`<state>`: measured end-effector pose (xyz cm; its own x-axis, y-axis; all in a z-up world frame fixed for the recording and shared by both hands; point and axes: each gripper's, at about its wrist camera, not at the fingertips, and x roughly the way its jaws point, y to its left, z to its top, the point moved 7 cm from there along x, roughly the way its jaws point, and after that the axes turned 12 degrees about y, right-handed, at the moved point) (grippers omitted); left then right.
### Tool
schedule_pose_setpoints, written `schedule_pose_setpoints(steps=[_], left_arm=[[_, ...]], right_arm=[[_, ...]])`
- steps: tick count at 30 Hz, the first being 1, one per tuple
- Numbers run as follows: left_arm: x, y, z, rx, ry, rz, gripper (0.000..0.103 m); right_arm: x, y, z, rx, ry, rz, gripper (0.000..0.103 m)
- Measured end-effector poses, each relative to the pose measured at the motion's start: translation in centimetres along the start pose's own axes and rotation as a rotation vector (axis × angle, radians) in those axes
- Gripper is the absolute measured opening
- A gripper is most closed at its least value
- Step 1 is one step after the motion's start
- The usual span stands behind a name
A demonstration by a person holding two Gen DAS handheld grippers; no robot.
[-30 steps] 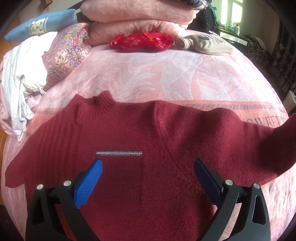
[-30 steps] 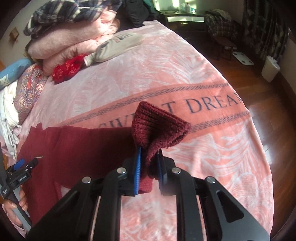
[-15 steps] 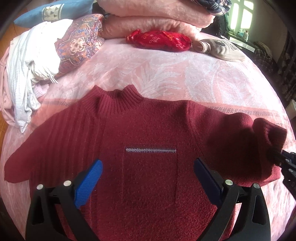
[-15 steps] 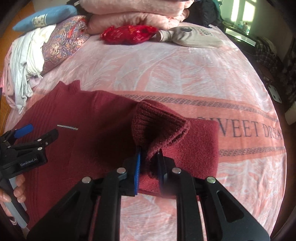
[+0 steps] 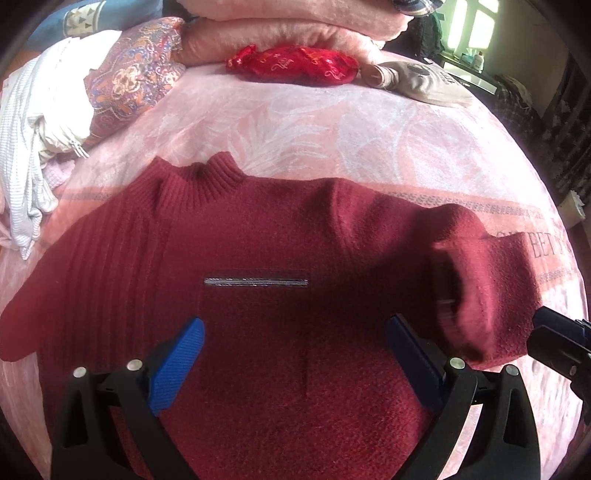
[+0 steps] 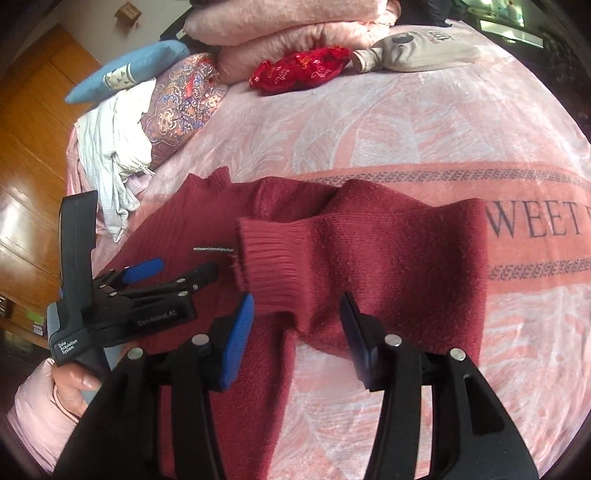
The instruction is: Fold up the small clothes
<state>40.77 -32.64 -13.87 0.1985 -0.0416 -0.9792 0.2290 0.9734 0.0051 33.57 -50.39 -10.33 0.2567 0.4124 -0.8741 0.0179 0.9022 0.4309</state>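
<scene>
Where the pink blanket (image 5: 332, 140) covers the bed, its plush surface carries a pale leaf pattern and a darker band with printed letters. On it lies the sweater (image 5: 280, 325), a dark red knit with a fuzzy face, a ribbed collar (image 5: 218, 173) toward the far pillows and a short silver bar (image 5: 256, 282) across the chest. One sleeve extends flat to the left in the left wrist view. The other sleeve (image 6: 388, 254) is folded inward over the chest, its ribbed cuff (image 6: 273, 258) lying just beside the silver bar.

The left gripper (image 5: 295, 354) points steeply down over the lower chest of the sweater. Its jaws stand wide apart, blue pads clear of the knit, nothing between them. In the right wrist view a hand (image 6: 74, 387) grips its handle at the left edge.

The right gripper (image 6: 297, 332) points down at the folded sleeve. Its jaws have just been opening and now stand partly apart; the sleeve lies between them below the cuff, and the pads do not press on it.

Beyond the sweater lie a red satin pouch (image 5: 291, 66), a beige bag (image 5: 421, 83), a patterned pillow (image 5: 129, 81), crumpled white clothes (image 5: 40, 122) and stacked pink blankets (image 5: 280, 26).
</scene>
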Motion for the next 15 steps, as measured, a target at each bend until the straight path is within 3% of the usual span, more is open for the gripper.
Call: schedule_pose_setpoints(steps=[4, 9, 15], left_arm=[[0.5, -2.3, -0.4, 0.006, 0.03, -0.069, 0.099], [2.2, -3.5, -1.0, 0.014, 0.085, -0.008, 0.099], [3.9, -5.3, -1.4, -0.006, 0.139, -0.054, 0.099]], right_arm=[[-0.2, -2.8, -1.0, 0.054, -0.009, -0.021, 0.05], [0.2, -5.0, -2.5, 0.073, -0.014, -0.015, 0.05], [0.8, -5.9, -3.9, 0.073, -0.018, -0.017, 0.05]])
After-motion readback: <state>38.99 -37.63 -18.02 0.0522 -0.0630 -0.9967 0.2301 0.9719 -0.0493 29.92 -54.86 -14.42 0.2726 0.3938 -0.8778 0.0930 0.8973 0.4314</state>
